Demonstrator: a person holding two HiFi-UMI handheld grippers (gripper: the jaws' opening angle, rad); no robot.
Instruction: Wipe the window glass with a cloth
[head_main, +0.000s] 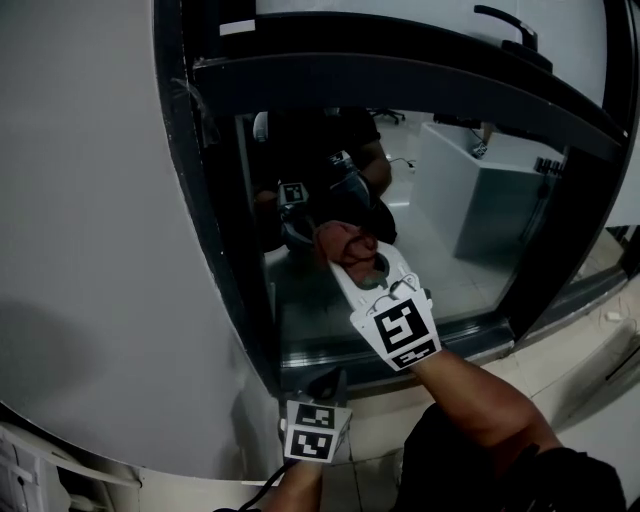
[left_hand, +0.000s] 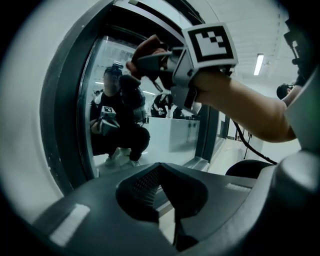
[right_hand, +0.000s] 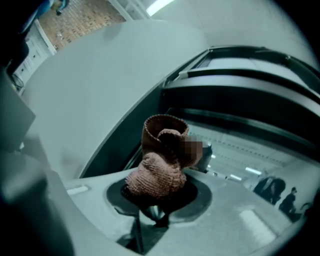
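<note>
Item: window glass (head_main: 440, 230), one tall pane in a dark frame (head_main: 215, 230), set into a pale curved wall (head_main: 90, 200). The pane mirrors a crouching person (left_hand: 117, 125) and a white cabinet (head_main: 480, 200).

Item: cloth (head_main: 343, 243), brownish knit, bunched into a lump with one rolled end standing up. It is held up at the pane, toward its left edge and about mid-height. It looks to be against the glass, though I cannot tell whether it touches.

Item: right tool (head_main: 350, 255), white body with a square-marker cube behind it, raised on a bare forearm (head_main: 480, 400). Its jaws are closed tight on the lower part of the cloth, and the bulk of the cloth swells out above them.

Item: left tool (head_main: 322, 385), held low, just below the lower left corner of the frame and well apart from the cloth. Its jaws are drawn together with only a thin slit between them. Nothing is gripped; the ridged pads (left_hand: 145, 185) face each other bare.

Item: floor (head_main: 600, 340), pale, running along the foot of the frame on the right.
</note>
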